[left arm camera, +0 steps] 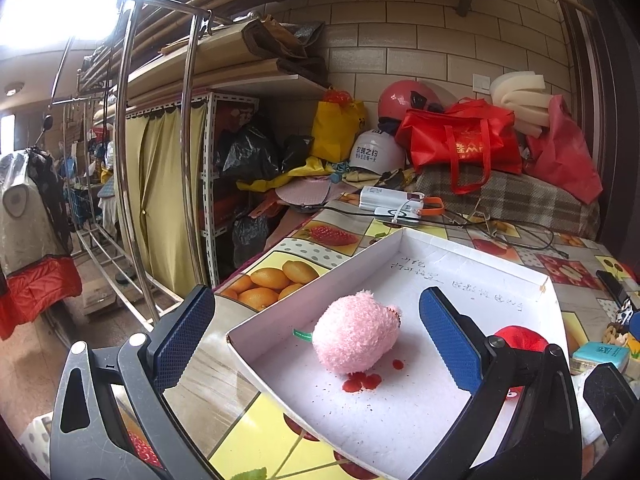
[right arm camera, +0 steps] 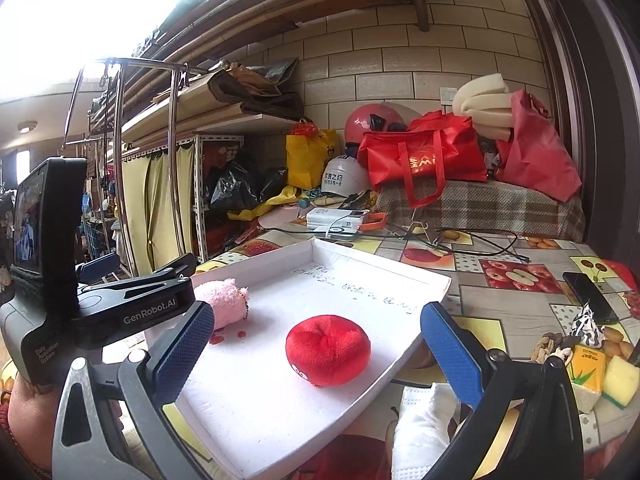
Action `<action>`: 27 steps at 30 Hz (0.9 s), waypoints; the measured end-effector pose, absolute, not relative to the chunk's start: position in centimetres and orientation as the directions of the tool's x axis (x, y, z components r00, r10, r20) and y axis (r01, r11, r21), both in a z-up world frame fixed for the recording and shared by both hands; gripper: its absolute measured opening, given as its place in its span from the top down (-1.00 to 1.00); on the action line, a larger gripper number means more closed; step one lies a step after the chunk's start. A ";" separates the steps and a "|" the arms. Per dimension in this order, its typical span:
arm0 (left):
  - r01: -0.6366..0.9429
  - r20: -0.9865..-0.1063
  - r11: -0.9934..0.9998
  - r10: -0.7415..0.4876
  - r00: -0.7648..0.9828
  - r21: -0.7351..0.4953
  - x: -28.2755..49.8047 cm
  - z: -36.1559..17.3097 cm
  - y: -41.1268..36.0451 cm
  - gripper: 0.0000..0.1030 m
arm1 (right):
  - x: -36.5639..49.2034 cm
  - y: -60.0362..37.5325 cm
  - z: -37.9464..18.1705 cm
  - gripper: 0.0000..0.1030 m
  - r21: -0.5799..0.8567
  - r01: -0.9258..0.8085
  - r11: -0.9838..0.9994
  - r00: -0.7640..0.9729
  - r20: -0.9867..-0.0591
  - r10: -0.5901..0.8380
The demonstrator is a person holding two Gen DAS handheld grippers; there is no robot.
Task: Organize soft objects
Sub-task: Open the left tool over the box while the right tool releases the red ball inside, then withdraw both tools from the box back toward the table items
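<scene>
I hold my left gripper (left arm camera: 316, 334) over the near left part of the white cardboard tray (left arm camera: 472, 258), its 2 blue-padded fingers spread wide with nothing between them but air above the pink plush toy (left arm camera: 354, 334). That toy lies on the tray floor, touching neither pad, just beside a few red stains (left arm camera: 362, 382). My right gripper (right arm camera: 316, 350) is likewise spread wide and empty, its fingers to either side of the red plush toy (right arm camera: 327, 350), which rests on the tray floor nearer the right wall. The 2 toys lie apart from each other inside the same tray. On the fruit-patterned tablecloth (right arm camera: 516, 314), to the right of the tray, lie a black phone (right arm camera: 590, 296), a tissue pack (right arm camera: 586, 366) and a yellow sponge (right arm camera: 620, 380).
</scene>
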State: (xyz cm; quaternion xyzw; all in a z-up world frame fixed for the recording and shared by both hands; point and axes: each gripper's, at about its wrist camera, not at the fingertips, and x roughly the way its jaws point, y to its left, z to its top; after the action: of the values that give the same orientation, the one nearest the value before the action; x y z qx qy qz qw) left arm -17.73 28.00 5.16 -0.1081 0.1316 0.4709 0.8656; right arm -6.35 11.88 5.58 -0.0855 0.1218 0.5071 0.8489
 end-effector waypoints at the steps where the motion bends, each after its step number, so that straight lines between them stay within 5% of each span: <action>1: -0.842 -0.328 0.535 0.786 0.524 -0.063 -17.8 5.2 27.8 -1.00 | -6.5 11.6 5.6 -1.00 -0.019 -0.882 0.470 0.455 -0.293 0.841; 17: -0.764 -0.330 0.644 0.712 0.620 -0.045 -17.8 5.2 22.1 -1.00 | -5.2 4.4 6.0 -1.00 0.039 -0.867 0.497 0.463 -0.306 0.832; 27: -0.338 -0.440 0.935 0.261 0.859 -0.105 -12.5 5.0 15.9 -1.00 | 3.5 -5.1 6.3 -1.00 0.006 -0.687 0.726 0.684 -0.331 0.650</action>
State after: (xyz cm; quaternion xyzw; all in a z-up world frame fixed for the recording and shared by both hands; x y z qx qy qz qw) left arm -12.52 15.88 5.03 -0.0893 0.2144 0.1559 0.9601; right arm 3.49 -5.13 6.29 -0.0592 0.1571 0.3652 0.9157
